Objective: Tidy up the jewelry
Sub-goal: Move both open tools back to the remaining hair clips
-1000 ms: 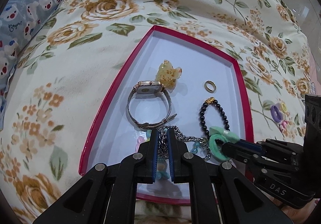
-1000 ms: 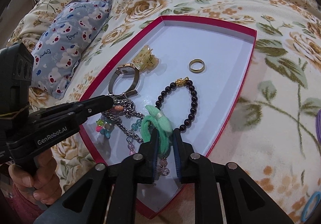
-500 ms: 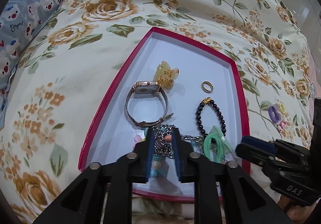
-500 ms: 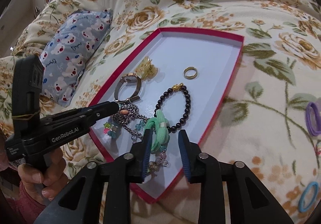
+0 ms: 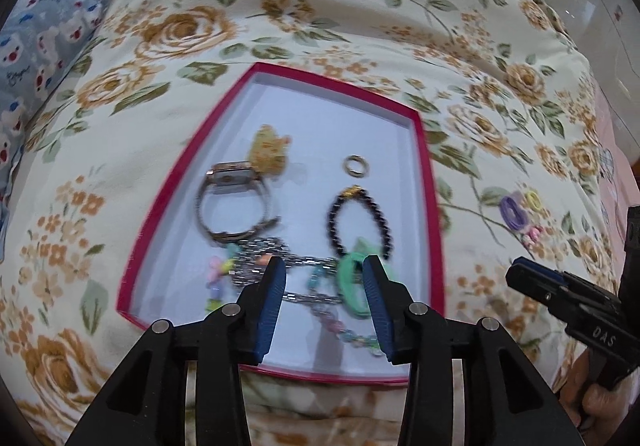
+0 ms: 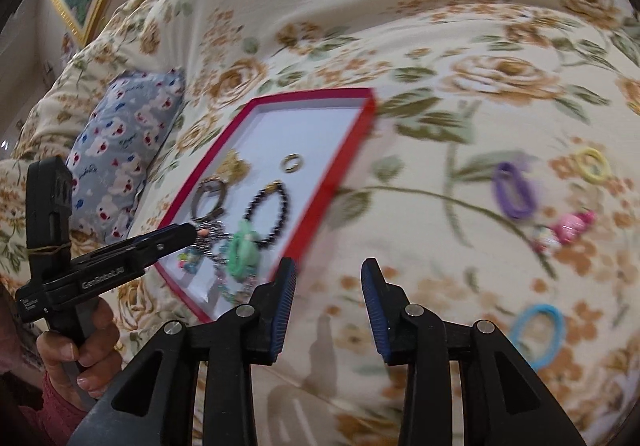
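- The flowery bedspread (image 6: 460,46) carries it all, and the red tray (image 5: 425,150) sits in the middle of it
- My left claw (image 5: 324,266) is spread wide and holds nothing; it hangs over the tray's near edge, with the silver chain (image 5: 276,252) and green hair tie (image 5: 352,286) lying just under and past its tips
- My right claw (image 6: 328,270) is spread wide and empty too; it sits off the tray's right edge, over bare bedspread
- In the tray the watch (image 5: 236,202) lies by the left edge, the black bead bracelet (image 5: 360,218) near the right edge, the yellow clip (image 5: 270,148) and gold ring (image 5: 356,165) closer to the far edge
- Loose hair ties wait on the bedspread to the right: purple (image 6: 514,190), yellow (image 6: 592,165), blue (image 6: 538,334), plus a pink clip (image 6: 572,224)
- I think the next job is fetching one of those; I should drop one tip inside the loop, squeeze gently, then lift it straight up
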The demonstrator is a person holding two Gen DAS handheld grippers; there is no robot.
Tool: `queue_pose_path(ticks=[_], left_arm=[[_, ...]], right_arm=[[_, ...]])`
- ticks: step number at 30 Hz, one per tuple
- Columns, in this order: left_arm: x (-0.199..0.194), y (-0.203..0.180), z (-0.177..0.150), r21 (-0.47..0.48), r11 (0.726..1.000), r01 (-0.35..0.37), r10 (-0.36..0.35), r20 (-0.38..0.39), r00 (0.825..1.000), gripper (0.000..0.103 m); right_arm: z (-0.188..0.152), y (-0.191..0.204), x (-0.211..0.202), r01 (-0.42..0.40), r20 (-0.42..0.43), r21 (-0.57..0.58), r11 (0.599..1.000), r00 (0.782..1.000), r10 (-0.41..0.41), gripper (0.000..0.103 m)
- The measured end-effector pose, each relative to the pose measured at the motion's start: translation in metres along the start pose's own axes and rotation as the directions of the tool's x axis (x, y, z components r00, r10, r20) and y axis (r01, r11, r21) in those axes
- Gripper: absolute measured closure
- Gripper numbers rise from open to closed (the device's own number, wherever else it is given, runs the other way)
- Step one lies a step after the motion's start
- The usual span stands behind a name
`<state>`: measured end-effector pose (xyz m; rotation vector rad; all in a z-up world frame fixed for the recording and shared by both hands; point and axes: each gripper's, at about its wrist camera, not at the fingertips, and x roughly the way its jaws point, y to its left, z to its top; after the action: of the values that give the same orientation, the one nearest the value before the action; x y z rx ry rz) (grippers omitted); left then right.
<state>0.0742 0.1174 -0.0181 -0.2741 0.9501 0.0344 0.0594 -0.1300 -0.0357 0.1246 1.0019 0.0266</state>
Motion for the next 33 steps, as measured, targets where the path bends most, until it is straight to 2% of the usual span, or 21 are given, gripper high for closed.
queue_pose_path(ticks=[4,17,33], left_arm=[[-0.004,-0.015,0.0,0.029,0.999,0.017,-0.017,-0.001,1.0,0.057],[0.006,-0.067,0.002,0.125,0.99,0.067,-0.062,-0.047,0.997,0.056],[0.043,-0.123,0.025,0.172,0.979,0.108,-0.093,-0.095,0.991,0.051]], right_arm=[[-0.005,-0.026,-0.02,0.038,0.027,0.039,0.999,0.999,-0.039,0.066],[-0.019,-0.098,-0.065,0.128,0.08,0.184,0.974,0.986,-0.145,0.065],[-0.011,-0.132,-0.069,0.147,0.091,0.24,0.96,0.981,-0.173,0.064]])
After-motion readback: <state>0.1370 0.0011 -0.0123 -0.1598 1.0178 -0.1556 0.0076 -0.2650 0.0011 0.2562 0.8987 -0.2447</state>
